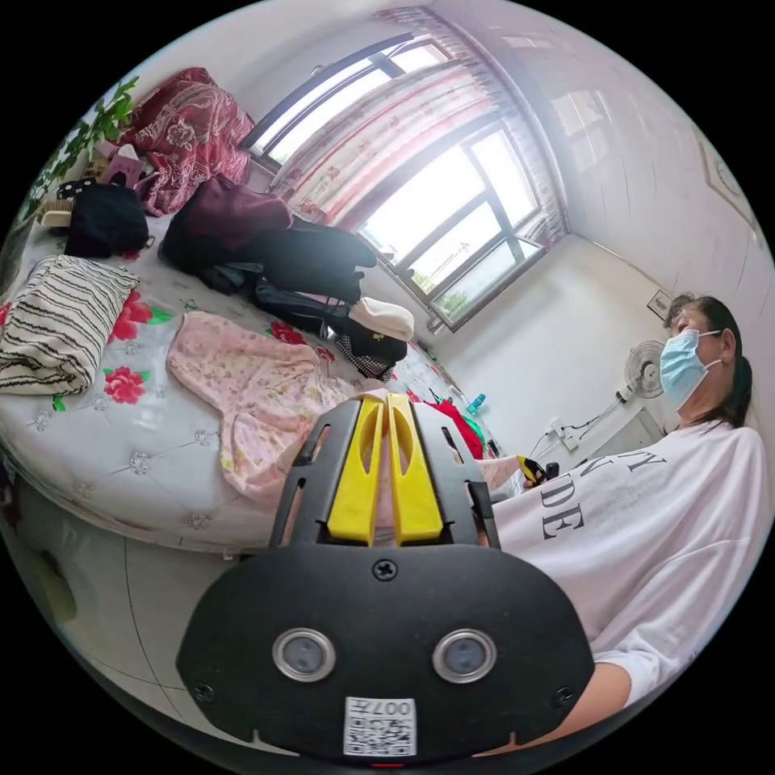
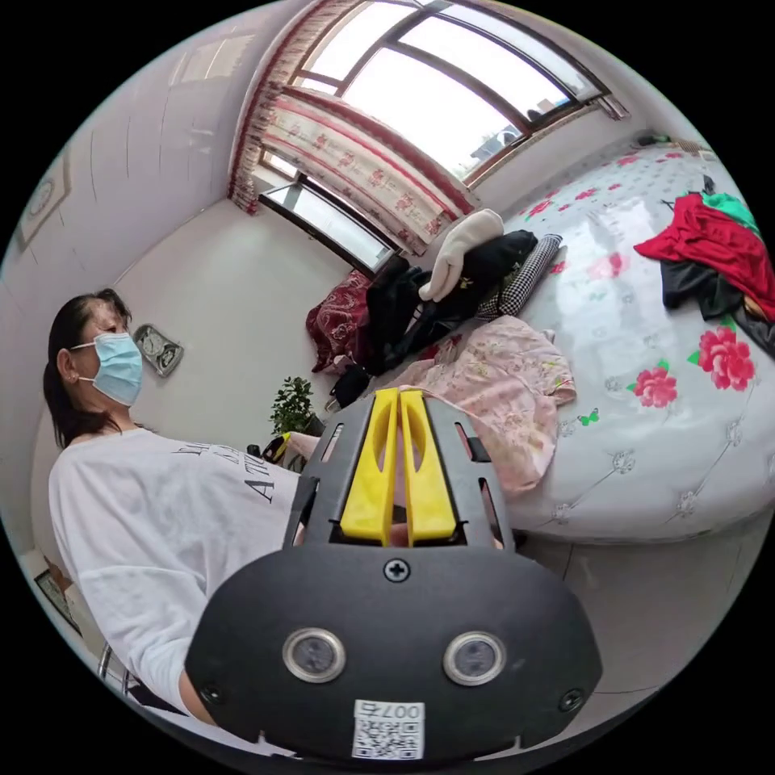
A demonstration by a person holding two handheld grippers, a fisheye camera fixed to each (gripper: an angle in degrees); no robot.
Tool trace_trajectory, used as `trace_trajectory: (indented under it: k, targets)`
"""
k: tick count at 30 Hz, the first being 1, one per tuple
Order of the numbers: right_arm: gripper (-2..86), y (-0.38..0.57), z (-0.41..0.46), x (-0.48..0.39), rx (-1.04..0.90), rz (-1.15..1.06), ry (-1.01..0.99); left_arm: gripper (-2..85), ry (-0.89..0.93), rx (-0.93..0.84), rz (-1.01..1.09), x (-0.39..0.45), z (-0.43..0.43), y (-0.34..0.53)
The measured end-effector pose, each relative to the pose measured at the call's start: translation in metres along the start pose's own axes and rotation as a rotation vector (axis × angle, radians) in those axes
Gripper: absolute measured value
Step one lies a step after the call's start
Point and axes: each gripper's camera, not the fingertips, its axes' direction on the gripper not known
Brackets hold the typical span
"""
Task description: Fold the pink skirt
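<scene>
The pink floral skirt [image 1: 258, 387] lies spread on the flowered bed [image 1: 137, 460], with its near edge lifted off the mattress side. My left gripper [image 1: 386, 397] is shut, and pink cloth shows between its yellow jaws. In the right gripper view the skirt [image 2: 500, 379] drapes over the bed [image 2: 662, 460] edge toward my right gripper [image 2: 400, 394], which is shut with pink cloth between its jaws. The skirt's edge runs between both grippers. The right gripper [image 1: 533, 468] shows small in the left gripper view, and the left gripper [image 2: 278, 446] in the right gripper view.
A person in a white shirt [image 1: 646, 525] stands beside the bed. On the bed lie a folded striped cloth [image 1: 60, 323], a pile of dark clothes [image 1: 282, 258] and red and green garments [image 2: 710, 238]. Tiled floor [image 1: 121, 597] lies below the bed edge. A fan [image 1: 644, 370] stands by the wall.
</scene>
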Motion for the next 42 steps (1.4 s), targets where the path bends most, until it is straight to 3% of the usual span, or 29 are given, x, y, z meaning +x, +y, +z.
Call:
trace_trajectory:
  k: [8,17,20,22,26,35,42]
  targets:
    - [-0.3,-0.037,0.01,0.003,0.018,0.006,-0.004,-1.0,0.039,0.002,0.034,-0.018,0.014,-0.049]
    - [-0.3,-0.197,0.124,0.052,-0.088,0.017,0.079,-0.6,-0.083,-0.105,-0.071,-0.115,0.123,-0.175]
    - [-0.2,-0.238,0.179,0.099,-0.08,0.087,0.154,0.7,-0.099,-0.13,-0.153,-0.166,0.178,-0.208]
    - [0.0,-0.245,0.219,0.141,-0.086,0.209,0.292,6.1,-0.133,-0.179,-0.247,-0.205,0.213,-0.221]
    - [0.1,-0.227,0.244,0.168,-0.096,0.309,0.421,8.0,-0.207,-0.202,-0.29,-0.228,0.225,-0.223]
    - [0.8,-0.151,0.342,0.097,-0.4,0.104,0.326,8.0,-0.479,-0.327,-0.179,-0.225,0.195,-0.172]
    - [3.4,-0.18,0.532,-0.006,-0.707,-0.327,0.092,10.1,-0.669,-0.485,0.084,-0.219,0.234,-0.192]
